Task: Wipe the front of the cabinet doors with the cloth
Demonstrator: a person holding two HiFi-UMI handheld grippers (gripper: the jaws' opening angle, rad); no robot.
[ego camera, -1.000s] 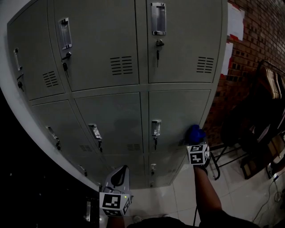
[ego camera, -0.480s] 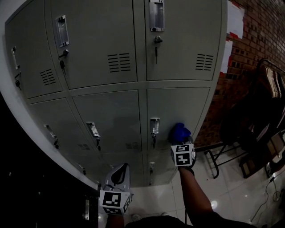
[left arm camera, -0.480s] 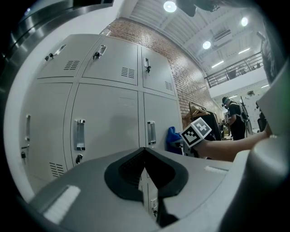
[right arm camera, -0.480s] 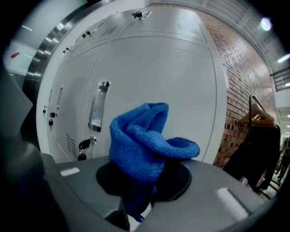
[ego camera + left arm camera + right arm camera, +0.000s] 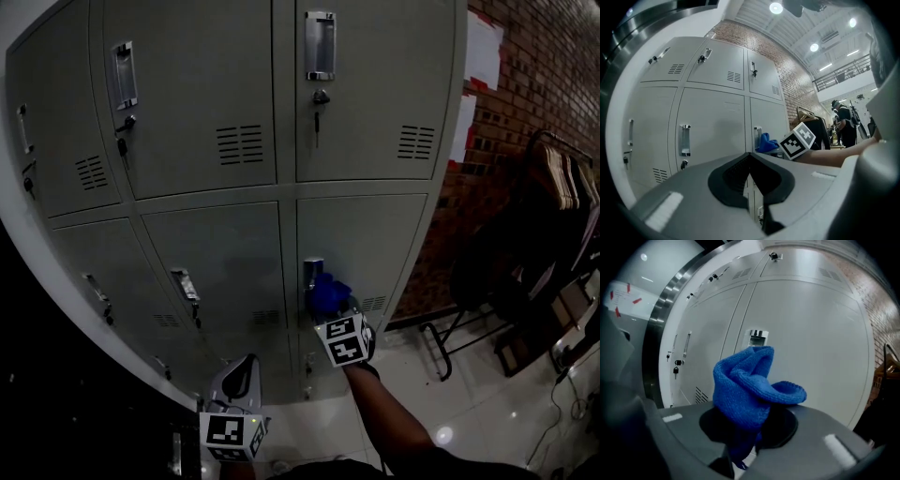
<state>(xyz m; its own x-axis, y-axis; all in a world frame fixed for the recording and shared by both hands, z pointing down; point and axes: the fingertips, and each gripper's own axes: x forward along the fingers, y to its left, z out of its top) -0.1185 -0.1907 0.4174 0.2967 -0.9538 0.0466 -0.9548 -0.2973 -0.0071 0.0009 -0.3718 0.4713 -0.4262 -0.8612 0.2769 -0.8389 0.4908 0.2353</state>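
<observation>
A bank of grey metal locker doors (image 5: 234,122) fills the head view. My right gripper (image 5: 330,307) is shut on a blue knitted cloth (image 5: 328,292), which is pressed against the middle-row right door (image 5: 375,244) just beside its chrome handle (image 5: 313,272). In the right gripper view the blue cloth (image 5: 750,390) bunches up between the jaws, with the handle (image 5: 757,337) right behind it. My left gripper (image 5: 236,384) hangs low at the bottom, shut and holding nothing, away from the doors. From the left gripper view, the cloth (image 5: 765,143) shows by the right gripper's marker cube (image 5: 799,139).
A brick wall (image 5: 525,103) stands to the right of the lockers. Dark chairs and a rack (image 5: 534,272) crowd the right side on the glossy tiled floor (image 5: 469,412). Keys hang in the upper door locks (image 5: 319,98). A person (image 5: 843,123) stands far off in the left gripper view.
My right gripper has carried the cloth leftward across the middle-row right door, from near its right edge to beside the handle. The left gripper has barely moved.
</observation>
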